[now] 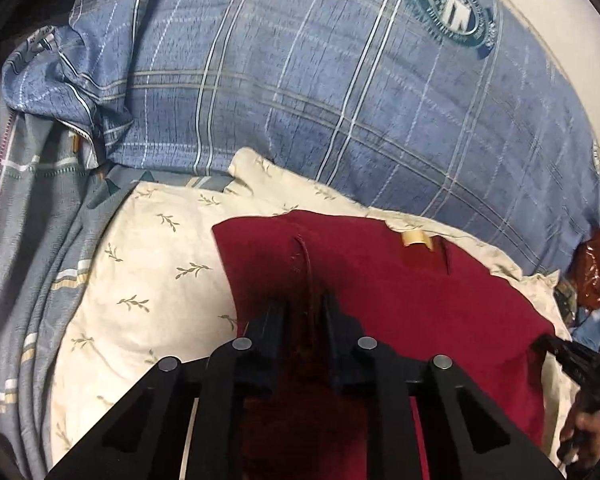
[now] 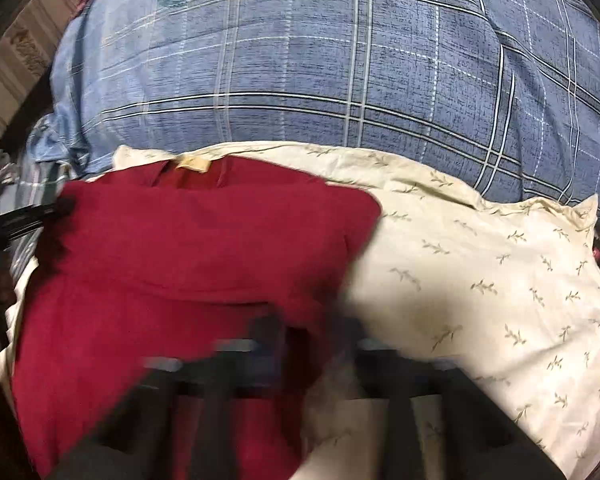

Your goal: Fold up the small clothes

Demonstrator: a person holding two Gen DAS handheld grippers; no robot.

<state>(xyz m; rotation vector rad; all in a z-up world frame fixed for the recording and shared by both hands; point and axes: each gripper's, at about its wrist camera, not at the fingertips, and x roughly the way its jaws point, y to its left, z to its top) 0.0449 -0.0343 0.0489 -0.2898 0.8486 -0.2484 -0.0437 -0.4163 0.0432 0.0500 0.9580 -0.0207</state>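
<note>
Left claw: fingers nearly together, pinching a raised ridge of the red shirt.
Right claw: motion-blurred; opening cannot be told, shirt edge lies at its tips.
Shirt: spread under both claws on the cream pillow.
Ahead: blue plaid pillow.

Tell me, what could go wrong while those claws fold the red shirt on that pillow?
The left claw pinches just a narrow ridge of the red shirt, so the cloth may slip free. The right claw is blurred with motion; a quick pull might bunch the shirt. The cream pillow underneath looks soft, so folds may turn out uneven.
</note>
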